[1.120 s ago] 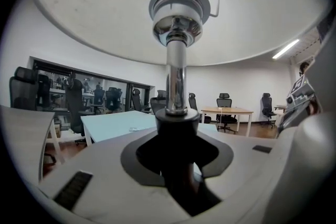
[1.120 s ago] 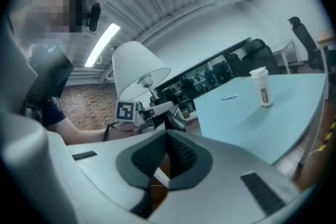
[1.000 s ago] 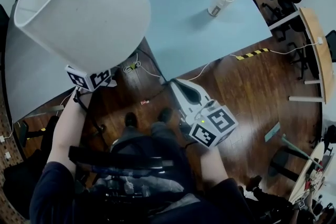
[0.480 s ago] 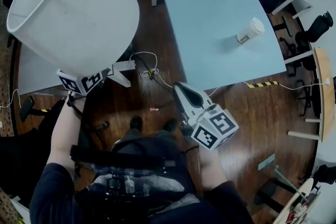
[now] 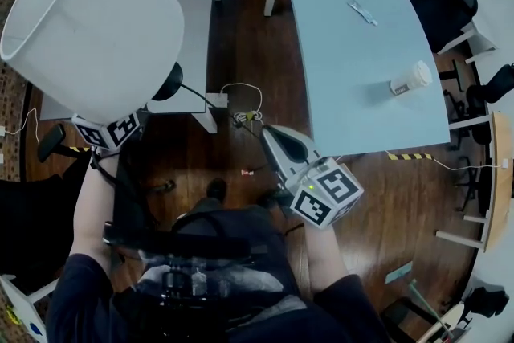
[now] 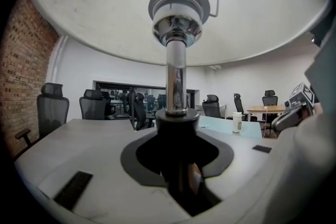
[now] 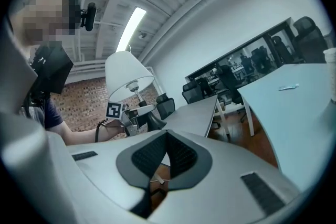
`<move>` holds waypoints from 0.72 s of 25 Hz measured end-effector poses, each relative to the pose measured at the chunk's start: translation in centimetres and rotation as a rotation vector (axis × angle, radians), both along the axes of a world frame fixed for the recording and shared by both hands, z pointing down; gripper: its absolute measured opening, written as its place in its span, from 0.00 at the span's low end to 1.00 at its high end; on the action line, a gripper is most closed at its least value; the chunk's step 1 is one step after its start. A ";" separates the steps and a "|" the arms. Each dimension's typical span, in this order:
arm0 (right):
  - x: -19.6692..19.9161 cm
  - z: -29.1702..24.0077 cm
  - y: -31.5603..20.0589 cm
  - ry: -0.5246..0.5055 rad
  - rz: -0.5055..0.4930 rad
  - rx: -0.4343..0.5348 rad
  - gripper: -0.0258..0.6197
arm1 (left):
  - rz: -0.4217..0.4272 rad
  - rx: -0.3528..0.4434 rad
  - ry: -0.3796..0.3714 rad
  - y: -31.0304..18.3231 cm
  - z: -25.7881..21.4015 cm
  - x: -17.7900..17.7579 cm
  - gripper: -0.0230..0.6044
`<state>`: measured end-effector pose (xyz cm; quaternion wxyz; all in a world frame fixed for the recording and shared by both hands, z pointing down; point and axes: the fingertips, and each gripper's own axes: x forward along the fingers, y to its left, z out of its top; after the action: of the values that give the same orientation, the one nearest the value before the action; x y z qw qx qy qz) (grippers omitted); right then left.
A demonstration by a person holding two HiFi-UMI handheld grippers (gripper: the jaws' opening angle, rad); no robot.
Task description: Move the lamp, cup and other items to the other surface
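At the left of the head view, one lamp (image 5: pixel 88 28) is held up, its stem pinched between the jaws of the left gripper (image 6: pixel 178 165). Part of the grey table (image 5: pixel 193 4) is hidden by its white shade. Two tables are counted, with a strip of wooden floor (image 5: pixel 249 36) between them. On the light blue table (image 5: pixel 337 28) one paper cup (image 5: pixel 410 79) is seen upright near the edge, and one small flat packet (image 5: pixel 363 10) is noted well apart from it. Loose cables (image 5: pixel 241 104) are noted on the floor beside a table leg. Jaws of the right gripper (image 7: pixel 167 152) are pressed together, with nothing between them.
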<state>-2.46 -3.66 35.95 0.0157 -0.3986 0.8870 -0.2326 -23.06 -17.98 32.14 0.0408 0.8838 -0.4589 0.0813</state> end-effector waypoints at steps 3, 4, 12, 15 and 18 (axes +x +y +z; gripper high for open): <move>-1.9 -0.2 -0.7 0.003 -0.026 0.003 0.02 | -0.045 0.004 -0.005 -0.3 -0.3 -3.2 0.25; -2.5 -0.3 -0.9 0.005 -0.033 0.003 0.02 | -0.062 0.008 -0.007 -0.4 -0.5 -4.3 0.25; -6.2 -0.9 -1.3 0.023 -0.064 0.005 0.02 | -0.138 0.026 -0.014 -0.1 -2.4 -12.2 0.25; -6.9 -0.9 -1.6 0.027 -0.059 0.002 0.02 | -0.151 0.021 -0.024 -0.1 -2.3 -14.3 0.25; -7.9 -0.9 -1.4 0.033 -0.065 -0.002 0.02 | -0.184 0.022 -0.059 -0.3 -1.8 -16.1 0.25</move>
<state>-10.40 -5.07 35.07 -0.0068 -0.3734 0.8994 -0.2271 -39.19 -18.27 30.33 0.0246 0.8357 -0.5398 0.0982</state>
